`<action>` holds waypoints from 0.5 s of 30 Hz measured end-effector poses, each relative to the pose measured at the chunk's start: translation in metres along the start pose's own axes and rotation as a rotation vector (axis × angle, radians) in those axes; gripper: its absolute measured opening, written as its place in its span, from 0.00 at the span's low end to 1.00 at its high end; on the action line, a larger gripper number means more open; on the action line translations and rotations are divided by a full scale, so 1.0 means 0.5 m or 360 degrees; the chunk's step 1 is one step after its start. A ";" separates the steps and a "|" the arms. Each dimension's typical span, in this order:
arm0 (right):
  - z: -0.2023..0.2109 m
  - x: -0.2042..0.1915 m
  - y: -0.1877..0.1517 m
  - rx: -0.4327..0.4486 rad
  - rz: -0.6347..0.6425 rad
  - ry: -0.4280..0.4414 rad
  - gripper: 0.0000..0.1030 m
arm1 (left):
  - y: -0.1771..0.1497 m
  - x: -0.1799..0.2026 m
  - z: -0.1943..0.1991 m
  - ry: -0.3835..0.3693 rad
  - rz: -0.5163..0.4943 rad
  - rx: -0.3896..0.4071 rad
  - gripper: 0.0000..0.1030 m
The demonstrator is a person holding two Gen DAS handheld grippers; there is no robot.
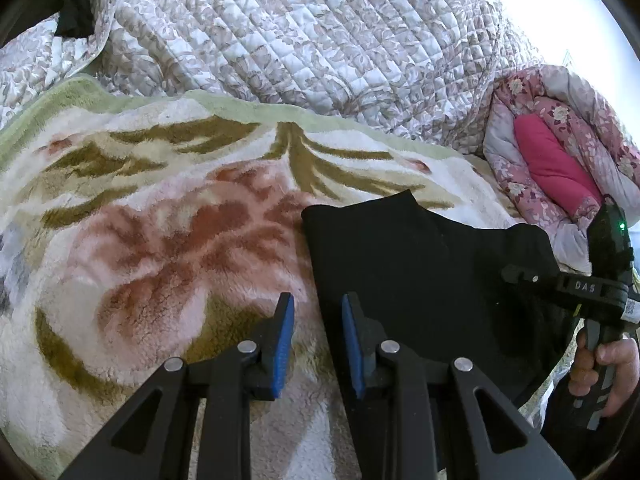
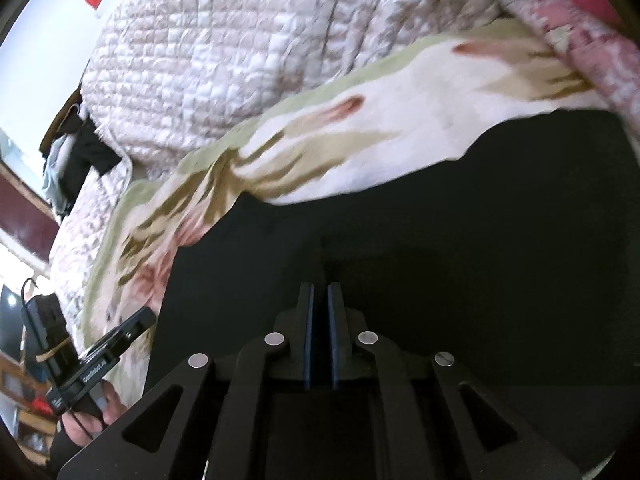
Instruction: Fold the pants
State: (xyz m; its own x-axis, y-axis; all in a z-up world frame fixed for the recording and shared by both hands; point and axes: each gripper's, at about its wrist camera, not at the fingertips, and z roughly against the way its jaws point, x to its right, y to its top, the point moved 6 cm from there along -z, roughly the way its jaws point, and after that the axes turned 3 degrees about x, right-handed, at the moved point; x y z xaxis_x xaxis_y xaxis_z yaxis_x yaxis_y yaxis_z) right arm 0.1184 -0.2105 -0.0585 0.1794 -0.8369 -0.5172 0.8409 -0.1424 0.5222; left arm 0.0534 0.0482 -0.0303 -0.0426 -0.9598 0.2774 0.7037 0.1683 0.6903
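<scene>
Black pants (image 1: pixel 420 264) lie on a fluffy floral blanket (image 1: pixel 160 220) on the bed. My left gripper (image 1: pixel 316 304) is open and empty, hovering at the pants' left edge, one finger over the blanket and one over the cloth. In the right wrist view the pants (image 2: pixel 440 220) fill the lower frame. My right gripper (image 2: pixel 320 296) has its blue pads nearly together over the black cloth; whether cloth sits between them is hidden by the dark. The right gripper's body also shows in the left wrist view (image 1: pixel 580 288), held in a hand over the pants' right side.
A quilted grey-white comforter (image 1: pixel 300 32) is heaped behind the blanket. A pink floral quilt with a magenta pillow (image 1: pixel 556 168) lies at the right. Dark clothing (image 2: pixel 84 152) sits at the bed's far left, with furniture beyond.
</scene>
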 end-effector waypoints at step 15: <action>-0.065 -0.039 0.024 -0.0047 0.0165 -0.0075 0.08 | -0.026 0.063 -0.016 -0.0117 -0.0174 -0.0069 0.26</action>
State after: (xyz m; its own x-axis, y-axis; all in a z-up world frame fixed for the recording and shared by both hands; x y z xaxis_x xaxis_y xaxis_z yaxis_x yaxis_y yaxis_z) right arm 0.1415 -0.1788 -0.0642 0.2426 -0.8702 -0.4288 0.8339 -0.0389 0.5506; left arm 0.0486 0.0142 -0.0362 -0.1716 -0.9526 0.2512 0.7219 0.0519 0.6900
